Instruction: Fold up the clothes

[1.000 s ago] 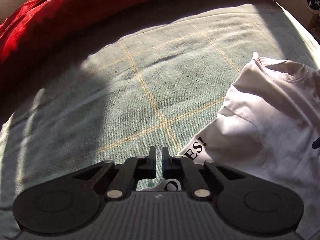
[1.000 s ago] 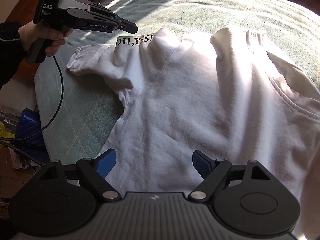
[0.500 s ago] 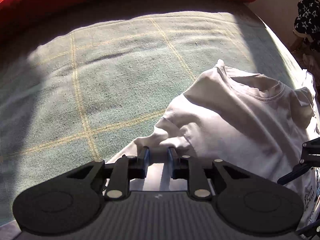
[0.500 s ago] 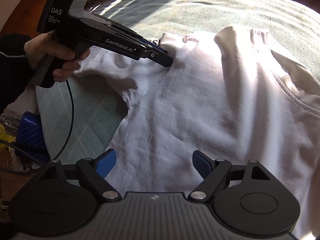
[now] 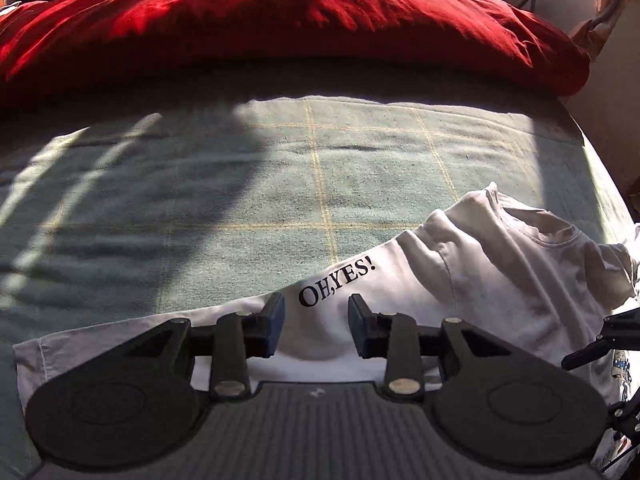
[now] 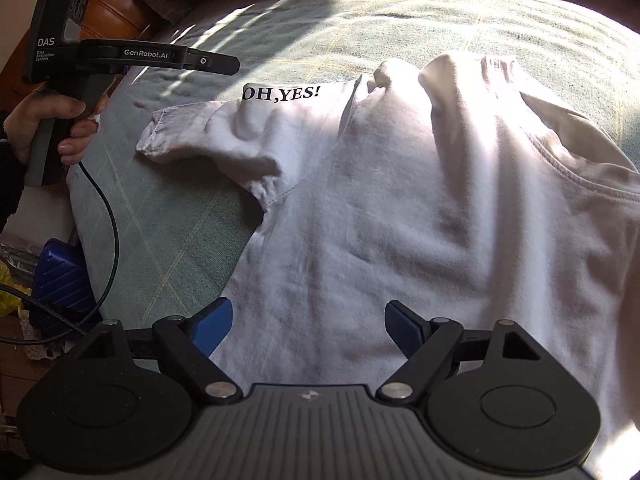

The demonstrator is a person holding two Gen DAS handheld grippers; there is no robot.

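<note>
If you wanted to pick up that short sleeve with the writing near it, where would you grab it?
Probably at the sleeve's hemmed cuff end. It lies flat on the blanket, sticking out from the T-shirt, so the left gripper could come from that outer side.

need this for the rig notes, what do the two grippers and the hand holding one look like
Both grippers are black with ribbed grey bodies, round side discs, silver pivot bolts and blue-padded fingers. The left gripper has a pistol handle with white "DAS" and "GenRobot.AI" lettering and a black cable. The hand wears a dark fuzzy sleeve.
</note>
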